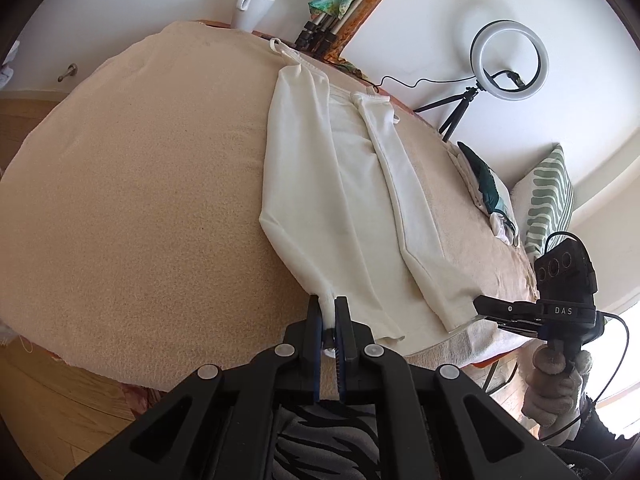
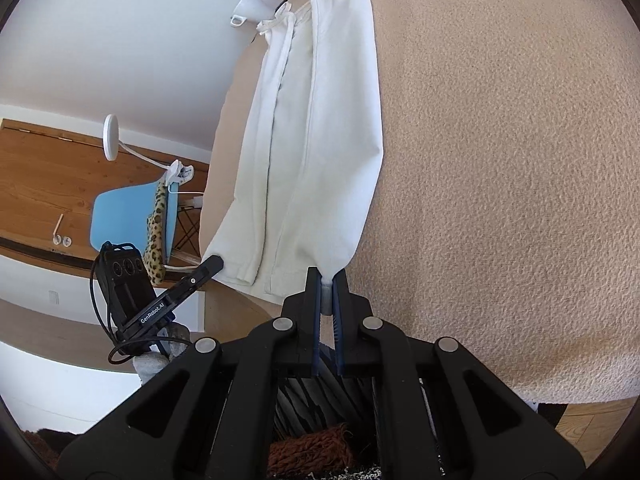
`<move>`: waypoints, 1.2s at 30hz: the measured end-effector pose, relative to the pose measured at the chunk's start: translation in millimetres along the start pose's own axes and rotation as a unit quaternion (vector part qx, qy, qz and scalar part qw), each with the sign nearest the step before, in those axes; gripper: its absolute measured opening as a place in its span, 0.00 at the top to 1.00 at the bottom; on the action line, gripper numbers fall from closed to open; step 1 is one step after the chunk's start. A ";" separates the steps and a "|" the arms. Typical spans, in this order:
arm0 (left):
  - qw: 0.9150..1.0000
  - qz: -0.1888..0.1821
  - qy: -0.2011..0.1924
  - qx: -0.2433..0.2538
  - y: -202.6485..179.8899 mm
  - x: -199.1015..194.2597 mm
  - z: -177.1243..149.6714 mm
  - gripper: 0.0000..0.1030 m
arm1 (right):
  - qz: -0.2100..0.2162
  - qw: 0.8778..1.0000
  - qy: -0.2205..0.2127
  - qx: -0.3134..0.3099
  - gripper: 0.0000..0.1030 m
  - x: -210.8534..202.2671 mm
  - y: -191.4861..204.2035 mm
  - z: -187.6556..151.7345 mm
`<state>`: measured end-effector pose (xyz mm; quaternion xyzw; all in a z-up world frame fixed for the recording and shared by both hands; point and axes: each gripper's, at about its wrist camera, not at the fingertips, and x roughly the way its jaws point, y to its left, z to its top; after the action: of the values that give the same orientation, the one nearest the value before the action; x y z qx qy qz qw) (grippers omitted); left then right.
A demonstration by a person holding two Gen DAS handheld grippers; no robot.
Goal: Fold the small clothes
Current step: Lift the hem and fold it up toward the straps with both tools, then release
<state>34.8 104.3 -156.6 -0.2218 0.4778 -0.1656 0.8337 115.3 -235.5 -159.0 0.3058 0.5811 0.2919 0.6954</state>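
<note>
The white garment (image 1: 340, 200) lies flat on the bench (image 1: 140, 200), which is covered with a beige textured cloth (image 2: 500, 160); both long sides of the garment are folded inward toward its centre line, and its strap end lies at the far edge of the bench. The left gripper (image 1: 329, 312) is clenched on the near left corner of the garment's hem: white fabric is pinched between the blue-lined jaws and bunches just ahead of the fingertips. The right gripper (image 2: 327, 280) is likewise clenched on the opposite near corner of the hem, with a small fold of white fabric compressed between its jaws. In the left wrist view, the right gripper appears to the right of the left jaws, its tip at the garment's near right corner, carried by a gloved hand (image 1: 558, 384). In the right wrist view, the left gripper appears to the left of the right jaws, its tip touching the hem at the bench edge. Beyond the jaws, at the far edge of the bench, stands a white mug (image 1: 253, 11). A ring light (image 1: 509, 60) on a tripod stands beyond and to the right of the left jaws, near a striped green cushion (image 1: 550, 200). A light blue chair (image 2: 132, 216) stands off the bench, to the left of the right jaws.
</note>
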 end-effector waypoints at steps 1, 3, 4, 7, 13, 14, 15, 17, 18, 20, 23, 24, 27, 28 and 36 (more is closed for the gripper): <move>1.000 -0.003 -0.003 0.000 -0.6 -0.5 4.6 0.98 | 0.006 1.000 -0.004 -0.001 0.94 -1.6 2.3 3.1; 1.000 -0.005 -0.009 0.002 -2.2 -0.8 14.7 0.98 | 0.012 1.000 -0.011 -0.003 0.94 -4.6 6.5 9.3; 1.000 -0.006 -0.012 0.004 -3.0 -0.5 19.6 0.98 | 0.013 1.000 -0.015 -0.007 0.94 -6.2 8.9 12.8; 1.000 -0.006 -0.022 0.013 -6.6 0.3 35.1 0.98 | 0.021 0.999 -0.024 -0.007 0.94 -10.7 13.3 23.2; 0.999 -0.001 -0.037 0.015 -7.0 10.5 65.0 0.98 | 0.012 0.999 -0.045 -0.022 0.94 -16.0 22.7 49.1; 0.999 0.001 -0.038 0.015 -6.5 13.7 69.4 0.98 | 0.010 0.999 -0.047 -0.022 0.94 -15.0 23.3 53.8; 0.999 0.006 -0.039 0.016 -5.9 17.3 74.2 0.98 | 0.006 0.999 -0.049 -0.023 0.94 -13.8 23.9 59.3; 0.999 0.011 -0.040 0.013 -3.2 24.8 83.1 0.98 | -0.004 0.998 -0.052 -0.022 0.94 -9.6 23.8 69.0; 0.999 0.012 -0.039 0.011 -2.0 28.9 87.0 0.98 | -0.007 0.998 -0.053 -0.020 0.94 -7.7 23.3 74.2; 0.999 0.019 -0.039 0.008 0.4 36.3 93.3 0.98 | -0.016 0.998 -0.055 -0.016 0.94 -4.4 19.8 83.1; 0.999 0.028 -0.035 0.007 4.8 45.6 99.2 0.98 | -0.026 0.998 -0.054 -0.012 0.94 0.8 15.5 93.9; 0.999 0.030 -0.033 0.006 6.5 48.4 100.4 0.98 | -0.027 0.998 -0.053 -0.011 0.94 3.0 13.6 96.3; 0.999 0.038 -0.030 0.003 11.1 55.4 103.1 0.98 | -0.037 0.998 -0.048 -0.009 0.94 11.8 11.0 104.9; 0.999 0.039 -0.030 0.004 12.3 57.2 104.1 0.98 | -0.040 0.998 -0.046 -0.010 0.94 14.5 10.4 107.3; 0.996 0.055 -0.062 0.016 11.8 43.6 112.8 0.69 | -0.065 0.996 -0.050 -0.027 0.82 14.2 11.2 116.3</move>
<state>155.0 116.9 -144.2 -0.1915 0.4335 -0.1133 0.8732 231.7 -227.5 -143.3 0.2624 0.5559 0.2459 0.7495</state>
